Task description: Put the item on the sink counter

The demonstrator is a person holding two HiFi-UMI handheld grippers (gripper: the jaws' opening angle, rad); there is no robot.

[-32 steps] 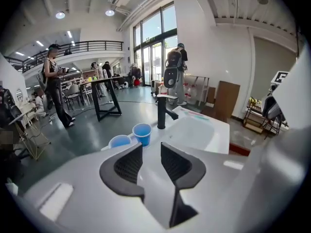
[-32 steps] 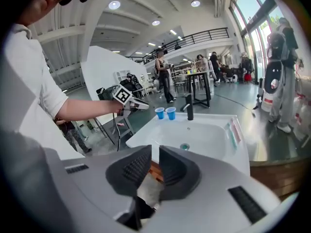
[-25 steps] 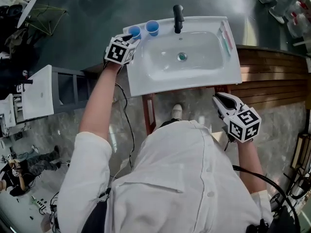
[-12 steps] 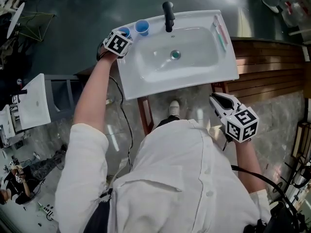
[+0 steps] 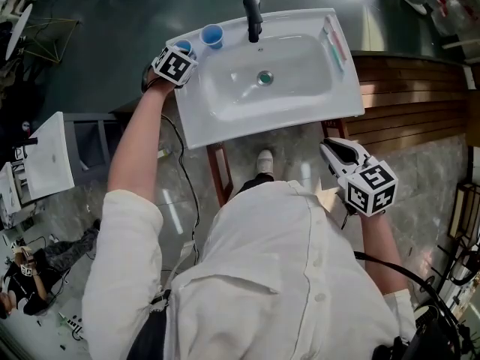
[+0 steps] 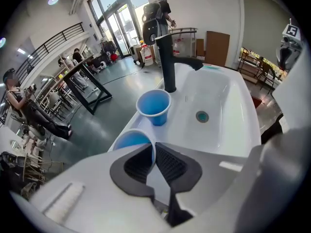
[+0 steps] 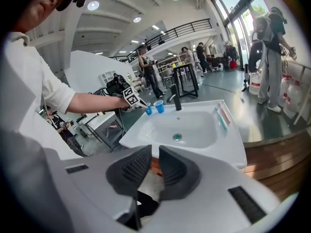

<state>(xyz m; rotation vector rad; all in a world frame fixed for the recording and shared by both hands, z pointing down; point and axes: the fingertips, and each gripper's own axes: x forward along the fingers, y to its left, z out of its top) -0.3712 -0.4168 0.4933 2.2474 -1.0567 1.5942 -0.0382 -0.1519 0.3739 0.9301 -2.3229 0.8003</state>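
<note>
Right now my left gripper [image 6: 154, 147] is closing its jaws on the rim of the near blue cup [image 6: 127, 141], and the thin wall sits between the ribbed black pads. That cup stands on the sink's [image 5: 225, 130] back ledge, left of the black tap [image 6: 167, 62]. A second blue cup [image 6: 154, 107] stands between it and the tap, just beside the tap. Both cups are smooth, round and taper downward. The sink is glossy white with a rounded basin, and its round drain [image 5: 264, 77] lies in front of the tap. Two slim toothbrushes [image 5: 335, 42] lie well right of the tap. My right gripper [image 7: 155, 154] hangs well in front of the tap, off the sink, its jaws slightly apart around nothing.
</note>
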